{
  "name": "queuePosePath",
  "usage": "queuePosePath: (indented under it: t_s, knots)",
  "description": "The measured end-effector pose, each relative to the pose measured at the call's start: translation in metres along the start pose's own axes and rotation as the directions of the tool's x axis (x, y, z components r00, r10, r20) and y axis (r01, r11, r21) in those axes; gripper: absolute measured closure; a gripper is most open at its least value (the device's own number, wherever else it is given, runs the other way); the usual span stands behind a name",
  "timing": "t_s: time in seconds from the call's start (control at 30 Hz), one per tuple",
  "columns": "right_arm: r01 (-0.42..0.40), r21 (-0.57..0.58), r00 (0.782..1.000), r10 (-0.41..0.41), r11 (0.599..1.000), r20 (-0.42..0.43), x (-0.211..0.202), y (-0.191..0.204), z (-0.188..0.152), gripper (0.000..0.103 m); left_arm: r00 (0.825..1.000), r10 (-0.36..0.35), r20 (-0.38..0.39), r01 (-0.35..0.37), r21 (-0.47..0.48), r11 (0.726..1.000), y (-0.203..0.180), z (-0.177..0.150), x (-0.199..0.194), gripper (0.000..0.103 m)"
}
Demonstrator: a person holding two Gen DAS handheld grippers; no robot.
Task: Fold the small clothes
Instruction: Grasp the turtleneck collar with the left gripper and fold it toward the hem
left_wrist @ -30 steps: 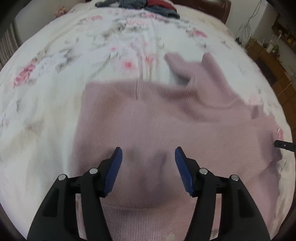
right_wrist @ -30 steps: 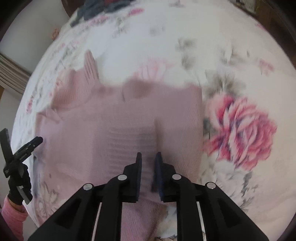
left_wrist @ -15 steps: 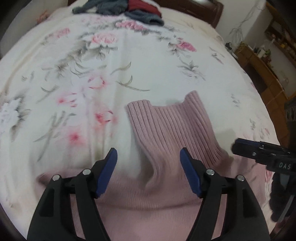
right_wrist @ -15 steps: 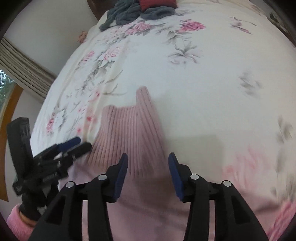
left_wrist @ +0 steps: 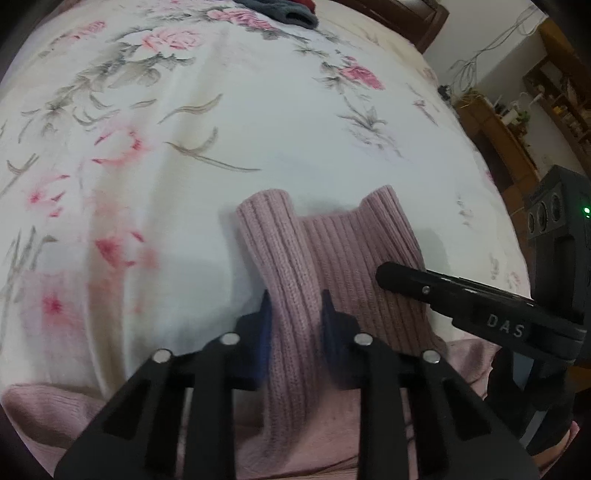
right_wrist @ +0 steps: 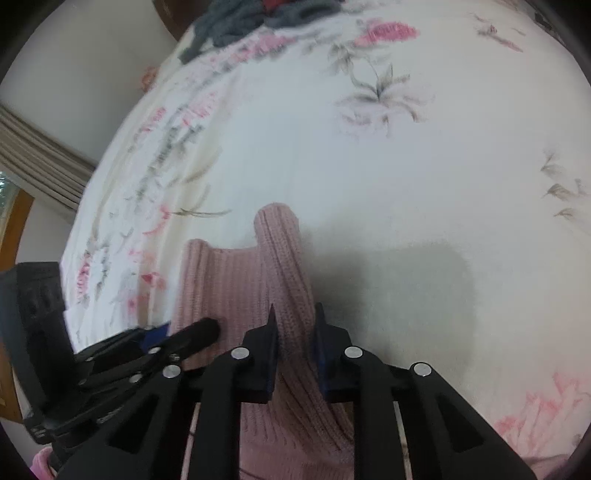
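Left gripper (left_wrist: 293,314): held low over the near edge of the bed, pointing up the bed. Its blue-padded fingers (left_wrist: 265,325) stand a narrow gap apart with a raised ridge of ribbed knit filling that gap; both pads appear to press the fabric, so it has hold of the left edge of the collar.

Right gripper (right_wrist: 293,326): alongside the left one, same low forward pose. Its jaws are likewise drawn in to a narrow gap, pinching the right edge of the collar, which bunches into an upright roll between the pads. In the left wrist view its black body, marked "DAS", crosses in from the right and its tip rests against the knit. A bit of pink sleeve (right_wrist: 40,461) shows at the lower left corner of the right wrist view.

Pink sweater (left_wrist: 332,266): dusty pink ribbed knit, lying on the floral bedsheet (left_wrist: 258,129) at the near side of the bed. The high ribbed collar points away from the grippers, its two edges lifted into ridges, the middle sagging flat. The body of the garment spreads below the grippers, largely hidden.

A pile of dark clothes (right_wrist: 251,18) lies at the far end of the bed, well apart.
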State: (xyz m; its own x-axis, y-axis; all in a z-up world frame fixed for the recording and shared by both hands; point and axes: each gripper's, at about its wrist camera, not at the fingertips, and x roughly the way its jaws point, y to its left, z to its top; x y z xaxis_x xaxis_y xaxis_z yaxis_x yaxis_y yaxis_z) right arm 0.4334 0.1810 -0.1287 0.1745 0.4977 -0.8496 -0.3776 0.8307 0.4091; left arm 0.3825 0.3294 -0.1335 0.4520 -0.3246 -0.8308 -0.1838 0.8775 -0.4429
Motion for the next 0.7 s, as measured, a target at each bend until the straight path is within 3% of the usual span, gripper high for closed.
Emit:
queuePosePath:
  t_s: [0.1, 0.23, 0.33, 0.53, 0.7]
  knots:
    - [-0.057, -0.039, 0.997, 0.058, 0.998, 0.040, -0.026, 0.007, -0.010, 0.088, 0.998, -0.032, 0.054, 0.030, 0.040, 0.999, -0.010, -0.008, -0.018, 0.086]
    - [-0.094, -0.126, 0.992, 0.104, 0.988, 0.071, -0.068, 0.016, -0.036, 0.089, 0.988, -0.108, 0.110, 0.097, 0.097, 0.991, -0.019, -0.023, -0.053, 0.086]
    - [-0.106, -0.177, 0.990, 0.119, 0.979, 0.069, -0.090, 0.020, -0.059, 0.089, 0.983, -0.129, 0.127, 0.108, 0.160, 0.981, -0.025, -0.045, -0.075, 0.084]
    - [-0.133, -0.205, 0.990, 0.138, 0.970, 0.015, -0.099, 0.021, -0.106, 0.089, 0.987, -0.137, 0.083, 0.120, 0.191, 0.974, -0.016, -0.093, -0.096, 0.077]
    - [-0.107, -0.242, 0.994, 0.098, 0.964, -0.048, -0.096, 0.017, -0.147, 0.087, 0.990, -0.137, 0.029, 0.128, 0.221, 0.967, -0.004, -0.125, -0.105, 0.069]
